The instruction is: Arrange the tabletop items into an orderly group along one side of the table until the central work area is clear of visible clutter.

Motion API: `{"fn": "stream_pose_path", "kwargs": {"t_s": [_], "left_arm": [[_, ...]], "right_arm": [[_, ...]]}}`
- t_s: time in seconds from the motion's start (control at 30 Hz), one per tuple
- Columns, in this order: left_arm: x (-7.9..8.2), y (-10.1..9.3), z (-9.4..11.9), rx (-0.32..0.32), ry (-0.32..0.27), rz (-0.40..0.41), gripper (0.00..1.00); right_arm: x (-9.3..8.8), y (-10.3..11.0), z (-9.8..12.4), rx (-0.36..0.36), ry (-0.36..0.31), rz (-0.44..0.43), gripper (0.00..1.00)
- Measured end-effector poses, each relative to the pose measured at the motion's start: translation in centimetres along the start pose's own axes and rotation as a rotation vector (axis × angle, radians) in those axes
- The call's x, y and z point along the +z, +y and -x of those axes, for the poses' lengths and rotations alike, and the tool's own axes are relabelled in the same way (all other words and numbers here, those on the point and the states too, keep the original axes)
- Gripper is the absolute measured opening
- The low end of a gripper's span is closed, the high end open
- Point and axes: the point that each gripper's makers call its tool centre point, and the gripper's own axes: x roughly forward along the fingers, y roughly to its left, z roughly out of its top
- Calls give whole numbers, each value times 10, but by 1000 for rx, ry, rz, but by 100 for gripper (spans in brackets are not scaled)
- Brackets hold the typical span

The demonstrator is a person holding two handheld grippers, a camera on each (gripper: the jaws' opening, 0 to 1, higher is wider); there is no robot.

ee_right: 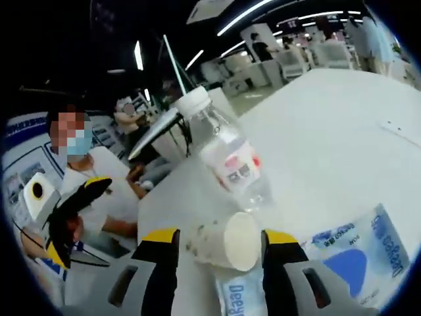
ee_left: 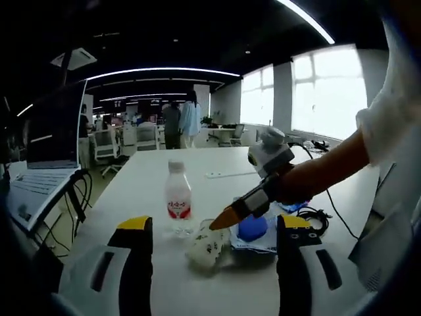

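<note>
— As far as the table shows, how much of the tidying is done?

— Little, I judge. On the white tabletop (ee_left: pixel 197 276), a clear plastic water bottle with a white cap and red label (ee_left: pixel 177 197) stands upright near the middle. A small speckled off-white paper cup (ee_left: pixel 207 249) lies beside it, touching a blue-and-white plastic wrapper (ee_left: pixel 253 234). A black cable (ee_left: pixel 314 216) is coiled just beyond, and an open laptop (ee_left: pixel 46 158) sits at the edge.

— Which way does the cup point?

— It lies on its side, long axis along the table, and in the right gripper view its pale round end faces the camera.

— And the tools?

— The right gripper (ee_right: pixel 220 253) brackets the cup (ee_right: pixel 227 242), jaws apart; whether they touch it, I cannot tell. The left gripper (ee_left: pixel 214 253) is spread wide, grasping nothing.
</note>
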Motion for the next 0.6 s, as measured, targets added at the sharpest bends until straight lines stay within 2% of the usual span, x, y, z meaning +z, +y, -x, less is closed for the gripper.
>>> {"fn": "stream_pose_path", "kwargs": {"t_s": [0.07,0.23,0.33,0.43,0.6], "left_arm": [[1,-2,2,-5,0,-16,78],[-1,-4,2,-18,8,-12,78],[-4,-4,1,-20,12,1,77],[-2,-2,3,-17,-4,52,74],[-2,-1,5,-5,-15,51,75]], "right_arm": [[-5,2,-2,15,21,5,48],[-6,5,-4,51,16,-47,28],[-3,9,-4,78,-13,-102,16],[-3,16,0,112,-22,-123,4],[5,31,12,195,-92,-225,0]]}}
